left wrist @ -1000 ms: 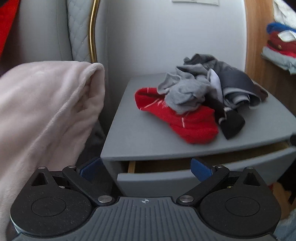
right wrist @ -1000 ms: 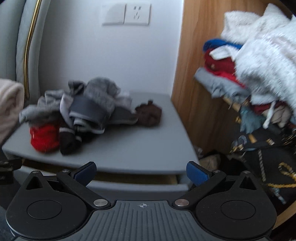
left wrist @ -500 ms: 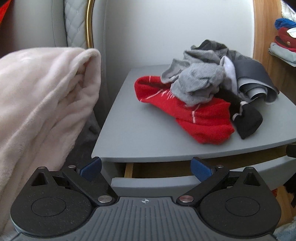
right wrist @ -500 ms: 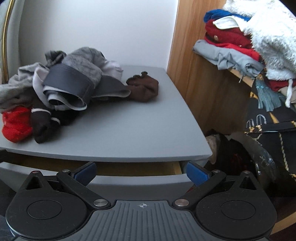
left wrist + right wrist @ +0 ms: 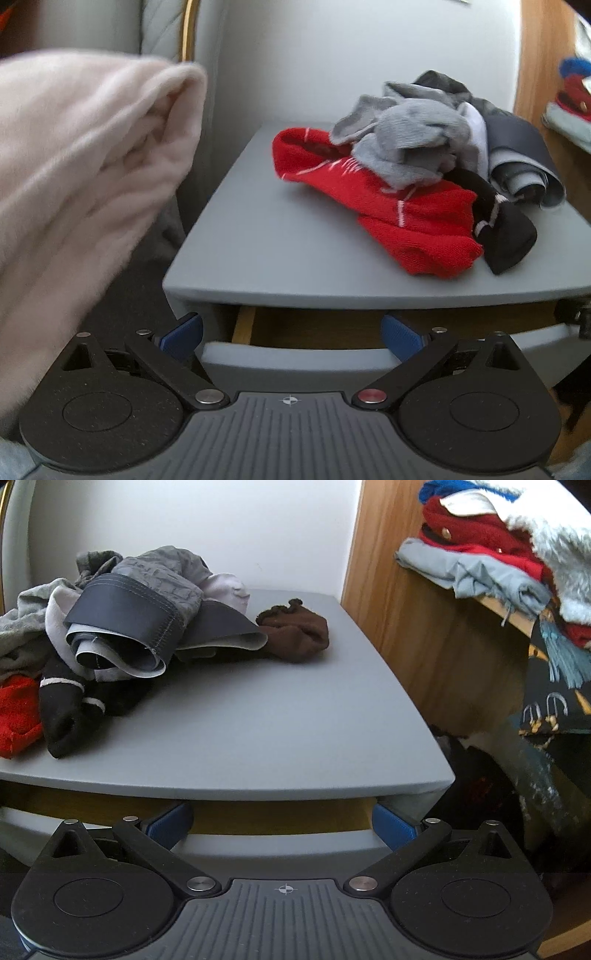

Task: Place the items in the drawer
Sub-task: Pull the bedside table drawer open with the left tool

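Spread right claw (image 5: 282, 821) at open drawer (image 5: 280, 843), clothes pile (image 5: 122, 627) above

**Black Rigs, Blue Tips**

Left tongs (image 5: 291, 334) are showing blue finger pads, black linkage arms, twin round discs, a ribbed grey housing with crosshair mark, one silver and one red pivot. Right tongs (image 5: 280, 825) are sporting two silver pivots.
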Demonstrator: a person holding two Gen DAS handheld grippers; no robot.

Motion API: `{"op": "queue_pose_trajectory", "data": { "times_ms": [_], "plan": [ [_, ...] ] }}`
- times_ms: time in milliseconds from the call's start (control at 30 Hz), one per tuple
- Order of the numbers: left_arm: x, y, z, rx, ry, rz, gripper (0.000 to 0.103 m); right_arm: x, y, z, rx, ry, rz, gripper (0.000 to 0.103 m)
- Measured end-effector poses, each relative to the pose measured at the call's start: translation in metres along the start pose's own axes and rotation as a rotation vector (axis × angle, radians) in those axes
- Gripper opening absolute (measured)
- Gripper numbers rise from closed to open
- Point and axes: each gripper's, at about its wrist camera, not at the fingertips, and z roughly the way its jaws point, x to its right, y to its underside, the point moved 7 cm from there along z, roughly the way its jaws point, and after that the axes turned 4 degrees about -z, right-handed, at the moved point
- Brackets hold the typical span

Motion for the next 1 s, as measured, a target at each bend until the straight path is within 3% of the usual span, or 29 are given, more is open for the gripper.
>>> {"op": "queue_pose_trajectory", "data": {
  "times_ms": [200, 367, 500, 600, 667, 1000],
  "plan": [
    [-0.019, 0.003, 0.015, -0.144, 0.118, -0.156, 0.103, -0.002, -0.001, 0.002, -0.056, 0.008, -0.015, 0.103],
    [-0.007, 0.001, 0.003, -0.151, 0.087, -0.014, 0.103, -0.006, 0.001, 0.004, -0.142, -0.002, -0.045, 0.103],
    [0.000, -0.003, -0.006, -0.167, 0.086, 0.021, 0.102, -0.011, 0.002, 0.003, -0.162, -0.011, -0.067, 0.103],
    [0.018, -0.008, -0.028, -0.099, 0.121, 0.079, 0.102, -0.009, 0.004, 0.002, -0.163, -0.026, -0.061, 0.103],
    [0.031, -0.007, -0.033, -0.080, 0.101, 0.138, 0.102, -0.007, 0.008, 0.001, -0.169, -0.045, -0.036, 0.103],
    [0.059, 0.008, -0.029, -0.166, 0.060, 0.246, 0.102, 0.001, 0.017, -0.010, -0.174, -0.102, -0.036, 0.103]
  ]
}}
